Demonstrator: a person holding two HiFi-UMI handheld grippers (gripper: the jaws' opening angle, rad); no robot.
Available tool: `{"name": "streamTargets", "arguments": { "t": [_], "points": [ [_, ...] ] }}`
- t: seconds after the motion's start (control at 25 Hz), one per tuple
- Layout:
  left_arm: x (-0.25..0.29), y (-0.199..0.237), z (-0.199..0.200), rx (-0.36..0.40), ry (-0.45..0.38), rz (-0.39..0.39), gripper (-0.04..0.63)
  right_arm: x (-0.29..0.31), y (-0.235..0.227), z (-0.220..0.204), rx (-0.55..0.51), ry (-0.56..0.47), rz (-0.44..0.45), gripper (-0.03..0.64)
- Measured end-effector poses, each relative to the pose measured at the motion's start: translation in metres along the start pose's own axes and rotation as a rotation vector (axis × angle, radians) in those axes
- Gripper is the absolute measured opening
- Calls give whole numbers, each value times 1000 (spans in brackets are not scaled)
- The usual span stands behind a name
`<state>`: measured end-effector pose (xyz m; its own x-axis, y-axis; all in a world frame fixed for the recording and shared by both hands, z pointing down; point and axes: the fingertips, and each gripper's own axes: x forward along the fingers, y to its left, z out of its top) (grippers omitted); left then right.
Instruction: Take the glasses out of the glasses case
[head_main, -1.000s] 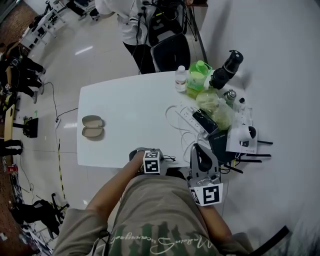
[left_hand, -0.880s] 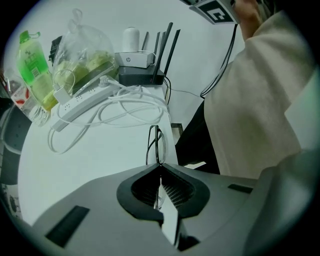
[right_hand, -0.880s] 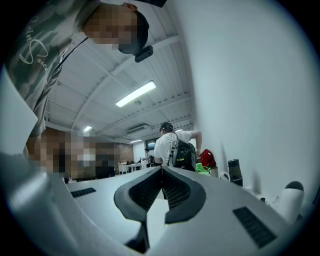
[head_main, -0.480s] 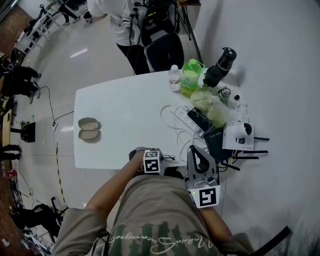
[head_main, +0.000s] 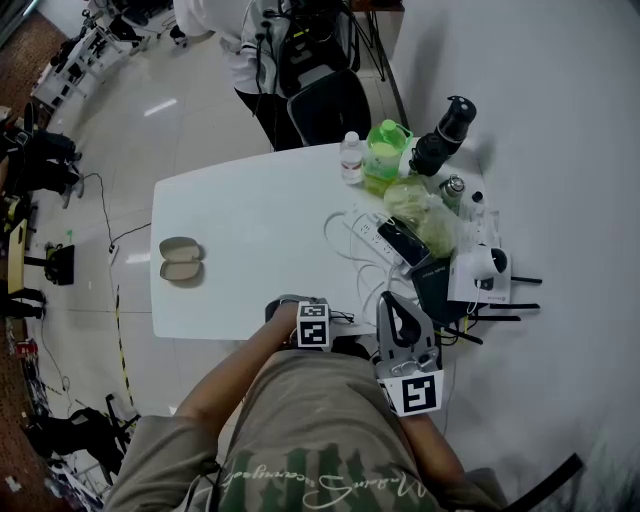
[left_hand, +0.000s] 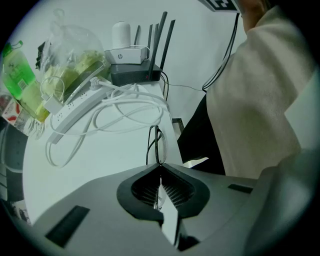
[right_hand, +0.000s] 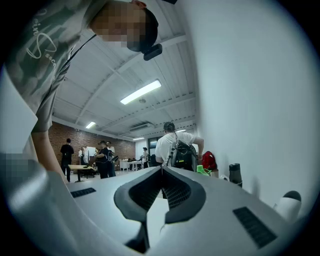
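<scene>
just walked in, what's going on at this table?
A person holds a gripper in each hand. The left gripper has its tongs shut on black-framed glasses, held near the front edge of the white table. The glasses case lies open at the table's left side, apart from both grippers. The right gripper has its tongs shut on nothing and points out into the room.

Open-plan lab or workshop: brick wall (right_hand: 75, 142), ceiling strip lights (right_hand: 141, 92), glossy floor (head_main: 200, 110) with trailing cable (head_main: 105, 205), people (right_hand: 105, 157) standing round work tables (right_hand: 80, 169); white table (head_main: 250, 230) bearing router (left_hand: 131, 74), power strip (left_hand: 75, 107).
</scene>
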<state>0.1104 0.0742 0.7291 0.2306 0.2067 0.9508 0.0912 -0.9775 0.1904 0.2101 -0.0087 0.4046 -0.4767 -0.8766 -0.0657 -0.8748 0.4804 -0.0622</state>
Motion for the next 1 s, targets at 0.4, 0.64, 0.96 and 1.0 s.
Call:
{"name": "streamTargets", "arguments": {
  "t": [0.4,0.64,0.96,1.0],
  "points": [
    [2,-13,13,40,7,-34,17,5,-2,4,-24,-22,1,12],
    [9,-20,10,-10,-9,-72,18,6,5,0,-21,-11,19,12],
    [14,-16,12,-56,-28,-62,18,4,2,-8,-11,-2,20,12],
    [13,-15,13,-60,-33,-63,18,4,1,-8,-10,1,17,12]
  ]
}}
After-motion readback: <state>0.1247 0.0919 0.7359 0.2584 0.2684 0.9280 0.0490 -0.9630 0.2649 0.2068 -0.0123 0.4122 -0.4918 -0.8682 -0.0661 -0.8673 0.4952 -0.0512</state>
